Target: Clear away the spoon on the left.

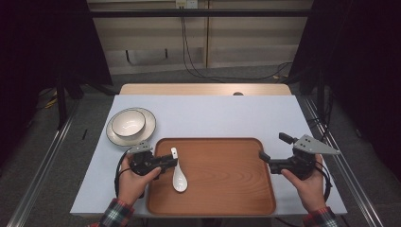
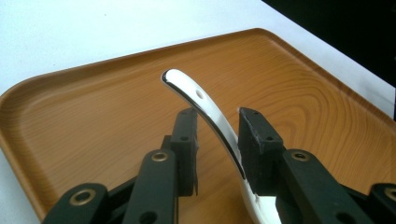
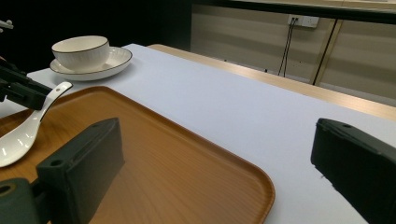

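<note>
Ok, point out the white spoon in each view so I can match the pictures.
High view: the white spoon lies at the left of the wooden tray, bowl end nearest the person, handle at the left gripper.
Left gripper view: bottom centre, its handle rising between the jaws.
Right gripper view: far left, on the tray.
Shared landmark: the wooden tray under the spoon.

Spoon (image 1: 178, 176): glossy white. Tray (image 1: 222, 189): orange-brown wood grain. Bowl (image 1: 128, 123) and plate (image 1: 149, 124): cream-white with a thin dark rim. Worktop (image 1: 208, 116): pale blue-grey, light wood edge at the far side. Both claws: black. Sleeves (image 1: 113, 213): red-green plaid.
</note>
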`<action>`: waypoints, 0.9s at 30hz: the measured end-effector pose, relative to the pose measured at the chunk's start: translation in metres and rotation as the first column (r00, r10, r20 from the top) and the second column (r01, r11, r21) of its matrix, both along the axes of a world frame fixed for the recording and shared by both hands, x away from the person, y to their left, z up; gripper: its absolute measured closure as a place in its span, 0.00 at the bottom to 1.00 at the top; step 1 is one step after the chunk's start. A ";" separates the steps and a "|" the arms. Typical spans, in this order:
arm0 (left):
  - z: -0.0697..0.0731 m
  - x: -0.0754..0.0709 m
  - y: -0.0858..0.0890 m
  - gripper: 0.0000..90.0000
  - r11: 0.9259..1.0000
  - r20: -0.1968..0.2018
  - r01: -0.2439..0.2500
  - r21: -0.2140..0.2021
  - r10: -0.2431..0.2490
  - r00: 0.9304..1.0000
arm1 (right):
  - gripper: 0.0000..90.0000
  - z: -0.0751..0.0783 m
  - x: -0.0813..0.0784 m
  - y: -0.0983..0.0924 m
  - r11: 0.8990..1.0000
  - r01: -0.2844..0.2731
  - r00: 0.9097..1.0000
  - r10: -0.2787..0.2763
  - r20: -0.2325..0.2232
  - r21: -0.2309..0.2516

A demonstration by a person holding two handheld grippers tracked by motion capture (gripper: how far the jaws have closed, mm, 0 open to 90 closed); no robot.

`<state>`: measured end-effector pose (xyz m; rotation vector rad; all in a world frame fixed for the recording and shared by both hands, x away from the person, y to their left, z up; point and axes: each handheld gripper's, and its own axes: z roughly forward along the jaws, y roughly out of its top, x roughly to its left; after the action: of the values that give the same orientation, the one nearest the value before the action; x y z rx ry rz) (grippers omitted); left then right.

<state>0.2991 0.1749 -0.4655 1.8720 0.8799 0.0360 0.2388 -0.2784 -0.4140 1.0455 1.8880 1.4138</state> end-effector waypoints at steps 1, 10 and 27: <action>0.000 0.000 0.000 0.76 1.000 0.001 0.004 0.002 -0.004 1.000 | 0.02 0.000 0.000 0.000 1.000 0.002 1.000 -0.002 0.001 -0.004; -0.001 0.000 -0.002 0.71 0.999 0.019 -0.008 0.049 0.007 1.000 | 0.02 0.001 -0.001 0.000 1.000 0.007 1.000 -0.007 0.006 -0.002; 0.003 0.001 0.001 0.59 0.999 0.062 -0.026 0.032 0.024 0.998 | 0.02 0.001 -0.002 0.000 1.000 0.008 1.000 -0.008 0.004 -0.012</action>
<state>0.3001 0.1759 -0.4622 1.8799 0.8652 0.1237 0.2368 -0.2783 -0.4133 1.0433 1.8850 1.3975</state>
